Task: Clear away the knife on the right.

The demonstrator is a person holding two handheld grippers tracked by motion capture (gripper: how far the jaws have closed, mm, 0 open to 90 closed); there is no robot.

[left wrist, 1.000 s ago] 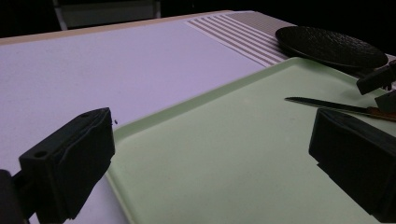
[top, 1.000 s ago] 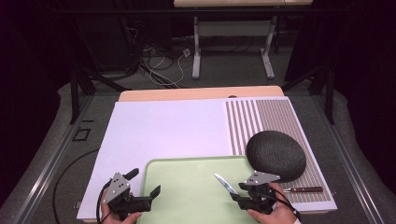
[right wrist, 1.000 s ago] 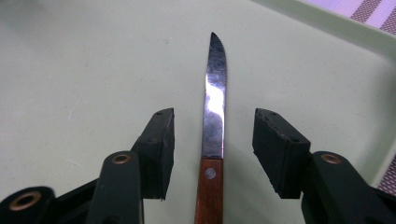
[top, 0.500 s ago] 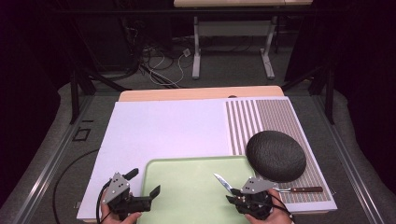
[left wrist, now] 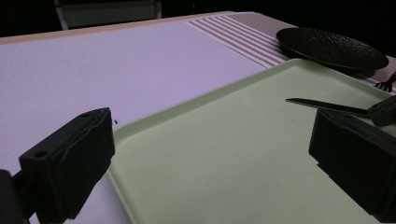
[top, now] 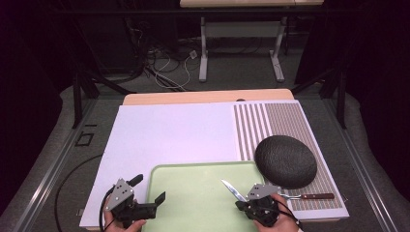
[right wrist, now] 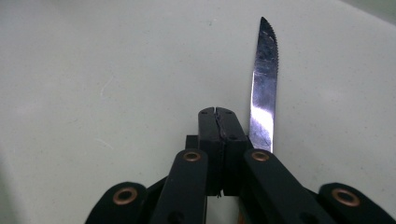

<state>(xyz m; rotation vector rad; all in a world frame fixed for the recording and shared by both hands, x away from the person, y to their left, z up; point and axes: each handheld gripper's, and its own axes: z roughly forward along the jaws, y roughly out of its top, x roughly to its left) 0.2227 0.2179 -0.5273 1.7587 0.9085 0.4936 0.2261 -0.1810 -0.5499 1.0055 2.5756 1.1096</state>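
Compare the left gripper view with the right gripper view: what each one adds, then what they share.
Left gripper view: the black plate, striped mat, white sheet and the open left gripper. Right gripper view: the right gripper with jaws shut, and the serrated edge of the knife beside them. Shared: the green tray and the knife's blade.

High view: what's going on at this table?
A person holds a gripper in each hand over a green tray. The right gripper is shut on a serrated knife, blade out over the tray. The left gripper is open at the tray's left edge. A black plate and a fork lie to the right.
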